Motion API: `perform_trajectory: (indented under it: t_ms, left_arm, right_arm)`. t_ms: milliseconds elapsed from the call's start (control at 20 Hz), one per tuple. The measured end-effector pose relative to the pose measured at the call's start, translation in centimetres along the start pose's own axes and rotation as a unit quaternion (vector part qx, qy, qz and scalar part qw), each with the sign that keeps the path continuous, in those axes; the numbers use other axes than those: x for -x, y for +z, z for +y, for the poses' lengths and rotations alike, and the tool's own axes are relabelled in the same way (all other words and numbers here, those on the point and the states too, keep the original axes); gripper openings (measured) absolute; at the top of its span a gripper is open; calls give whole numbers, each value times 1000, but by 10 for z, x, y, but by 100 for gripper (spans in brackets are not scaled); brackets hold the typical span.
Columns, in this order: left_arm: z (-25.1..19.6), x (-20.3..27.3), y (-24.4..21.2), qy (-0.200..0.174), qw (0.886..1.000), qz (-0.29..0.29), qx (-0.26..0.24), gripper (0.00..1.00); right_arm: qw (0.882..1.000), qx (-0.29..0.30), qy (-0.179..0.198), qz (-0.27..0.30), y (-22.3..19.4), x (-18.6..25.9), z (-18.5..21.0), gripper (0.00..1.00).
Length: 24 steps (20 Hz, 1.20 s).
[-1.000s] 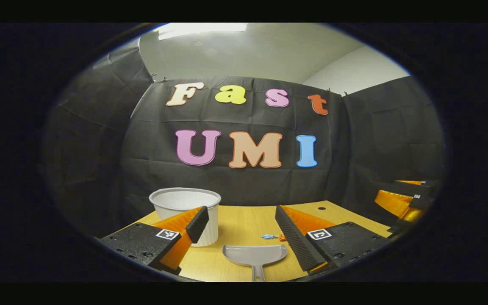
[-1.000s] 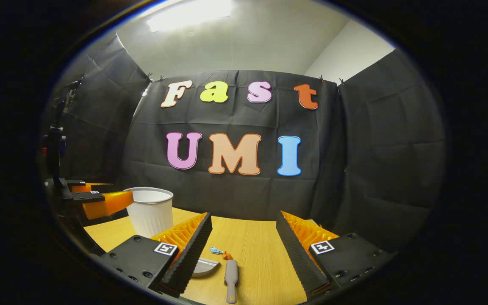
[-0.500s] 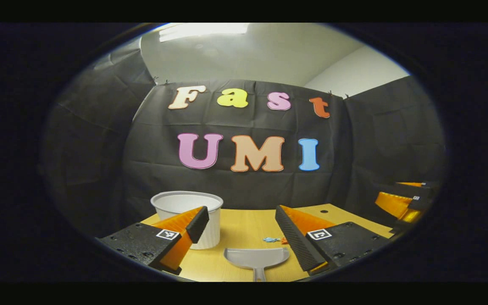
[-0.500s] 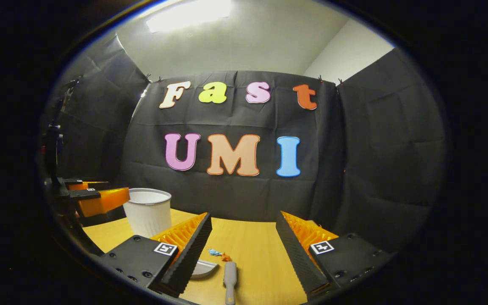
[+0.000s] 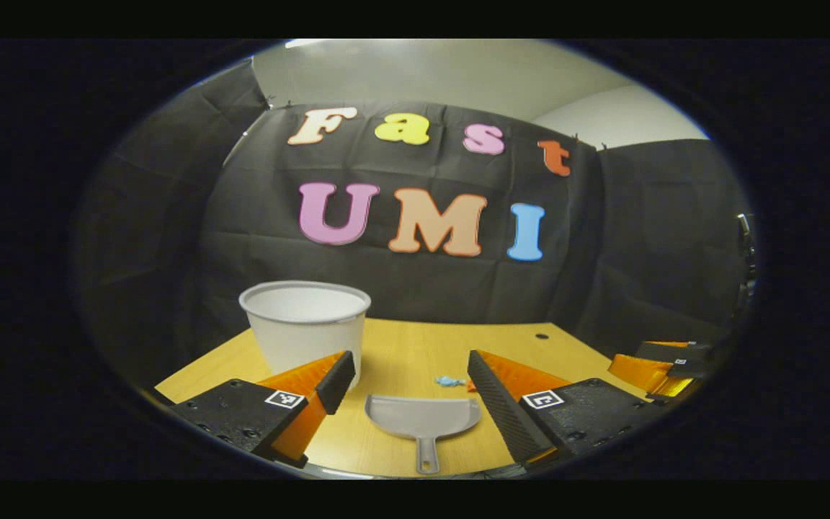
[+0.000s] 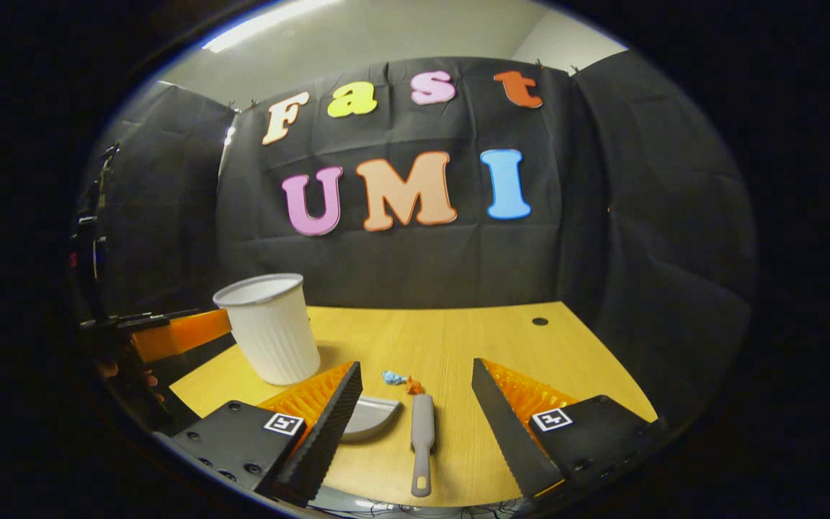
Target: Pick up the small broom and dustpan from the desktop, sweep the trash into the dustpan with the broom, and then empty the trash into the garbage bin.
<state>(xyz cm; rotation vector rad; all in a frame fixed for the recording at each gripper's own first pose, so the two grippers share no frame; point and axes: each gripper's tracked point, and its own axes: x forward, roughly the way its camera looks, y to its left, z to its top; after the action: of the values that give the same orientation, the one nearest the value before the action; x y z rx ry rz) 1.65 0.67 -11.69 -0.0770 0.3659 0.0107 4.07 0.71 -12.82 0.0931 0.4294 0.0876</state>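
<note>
A grey dustpan lies flat on the wooden desk, handle toward me, between the spread fingers of my left gripper, which is open and above it. In the right gripper view a grey small broom lies lengthwise on the desk beside the dustpan; my right gripper hovers open over it. Small blue and orange trash scraps sit just beyond the broom; the same trash lies past the dustpan. A white ribbed garbage bin stands at the left of the desk, and the bin stands upright.
The wooden desk has a small dark hole near its far right. Black cloth walls close the back and sides. The other gripper sits low at the right of the left gripper view, and at the left edge of the right gripper view.
Both views have tipped downward, so more desk shows and the wall has slid up. Dustpan and broom now lie fuller between the fingers. Both grippers stay open.
</note>
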Motion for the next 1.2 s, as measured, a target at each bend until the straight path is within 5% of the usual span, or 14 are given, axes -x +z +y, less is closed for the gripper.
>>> perform_trajectory:
  t_ms: [100, 350, 700, 1050, 1200]
  left_arm:
    - [-7, -8, -49, -8, 996, 90, 3, 94]
    - [-12, -28, -122, -14, 965, 260, -20, 96]
    - [-11, -45, -185, 2, 917, 396, -49, 96]
    - [-3, -53, -217, 20, 893, 445, -60, 95]
    - [0, -52, -230, 20, 884, 464, -55, 91]
  right_arm:
    - [997, 22, 8, 74, -38, -22, 3, 99]
    - [978, 30, 16, 206, -104, -52, 0, 96]
    - [943, 17, 6, 333, -161, -84, -11, 99]
    - [927, 30, 4, 375, -178, -92, -12, 97]
    - [920, 26, 3, 390, -185, -95, -10, 41]
